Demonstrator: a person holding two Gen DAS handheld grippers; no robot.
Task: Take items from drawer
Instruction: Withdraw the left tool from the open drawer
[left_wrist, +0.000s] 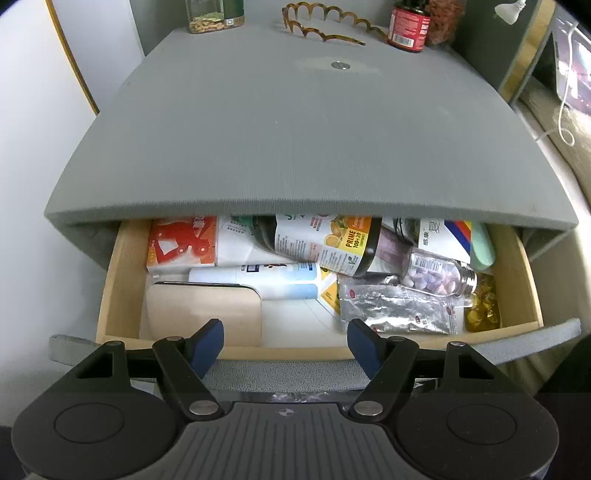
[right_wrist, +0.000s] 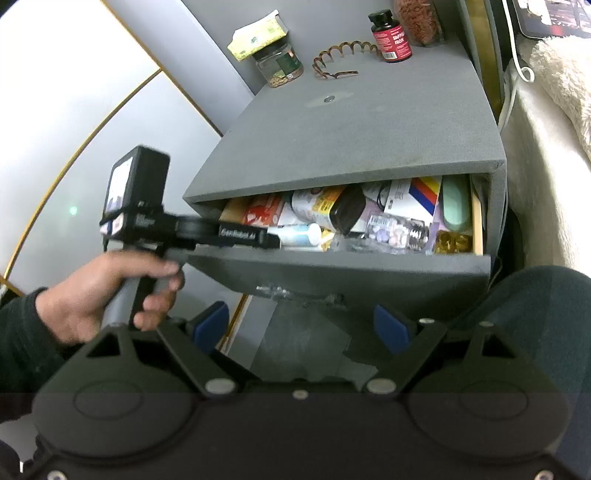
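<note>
L gripper (left_wrist: 286, 334) hung wide open over the open drawer's (left_wrist: 122, 280) front edge, nothing held; R gripper (right_wrist: 301, 325) also wide, below the drawer front.

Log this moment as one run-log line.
drawer: open, full | left hand-held gripper: open, empty, at drawer front | right hand-held gripper: open, empty, below drawer

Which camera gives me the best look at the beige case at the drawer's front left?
Left wrist. The beige case lies in full view just beyond the open left gripper. In the right wrist view the left gripper and the drawer front hide it.
</note>
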